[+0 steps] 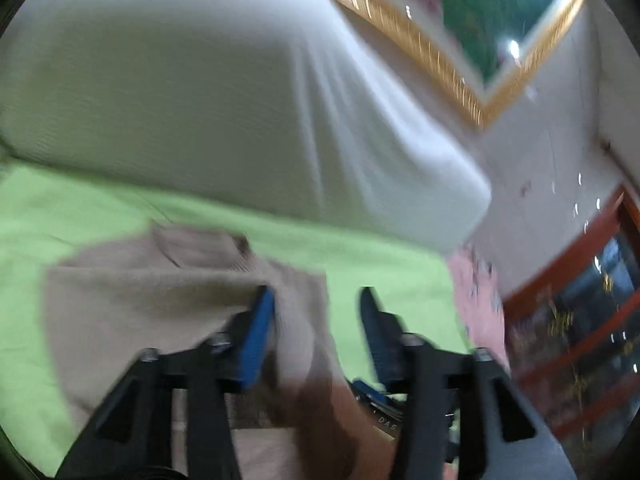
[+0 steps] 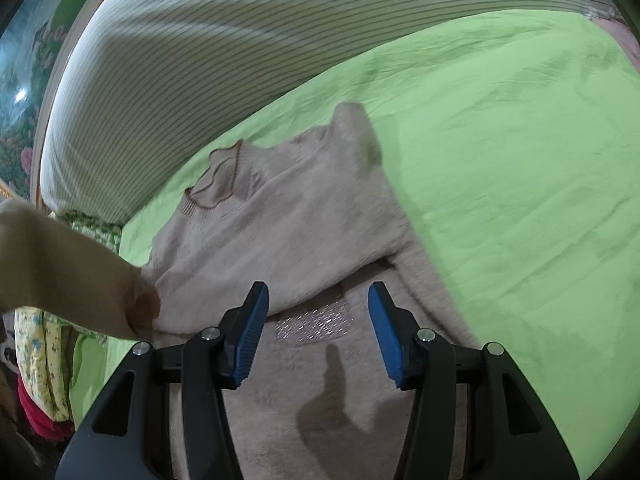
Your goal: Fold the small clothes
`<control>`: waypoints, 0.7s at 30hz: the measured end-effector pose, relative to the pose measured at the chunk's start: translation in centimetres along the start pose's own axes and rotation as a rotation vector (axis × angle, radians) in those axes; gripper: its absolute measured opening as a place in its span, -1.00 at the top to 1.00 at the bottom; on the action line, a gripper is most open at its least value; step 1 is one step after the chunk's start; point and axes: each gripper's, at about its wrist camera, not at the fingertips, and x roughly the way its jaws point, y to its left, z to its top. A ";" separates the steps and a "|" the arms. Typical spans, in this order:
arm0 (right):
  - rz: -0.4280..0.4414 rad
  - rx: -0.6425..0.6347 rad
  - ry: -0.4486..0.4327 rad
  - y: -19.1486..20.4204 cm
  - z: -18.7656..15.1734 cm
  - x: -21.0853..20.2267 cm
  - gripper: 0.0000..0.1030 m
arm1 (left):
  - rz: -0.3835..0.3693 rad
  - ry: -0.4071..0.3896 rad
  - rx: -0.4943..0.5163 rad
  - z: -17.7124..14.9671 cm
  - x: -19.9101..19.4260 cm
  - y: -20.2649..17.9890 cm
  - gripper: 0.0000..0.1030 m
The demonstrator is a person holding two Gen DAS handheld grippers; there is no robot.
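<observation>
Right wrist: beige sweater [image 2: 288, 216] lies on green sheet [image 2: 520, 160].

Sweater [image 2: 304, 208] lies on sheet [image 2: 520, 160], bolster [image 2: 180, 80] behind.

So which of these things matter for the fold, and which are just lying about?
In the job: beige knitted sweater; left tool and right tool, both open.
Lying about: striped white pillow; green bedsheet; yellow floral cloth.
</observation>
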 end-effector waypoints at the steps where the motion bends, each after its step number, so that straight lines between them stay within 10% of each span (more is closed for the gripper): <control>1: -0.005 0.005 0.001 -0.3 0.1 0.0 -0.03 | 0.016 0.052 0.009 -0.5 2.3 0.1 0.01; 6: -0.015 -0.002 -0.006 -1.9 0.5 -0.1 -0.03 | 0.106 0.182 -0.014 -5.2 5.4 3.9 0.01; 12: -0.015 -0.011 0.024 -2.7 0.6 1.5 -0.03 | 0.411 0.212 -0.014 -12.0 0.2 13.5 -0.12; 21: -0.029 -0.137 0.031 -0.2 2.3 4.9 -0.03 | 0.684 0.242 -0.045 -12.4 1.8 22.2 -0.13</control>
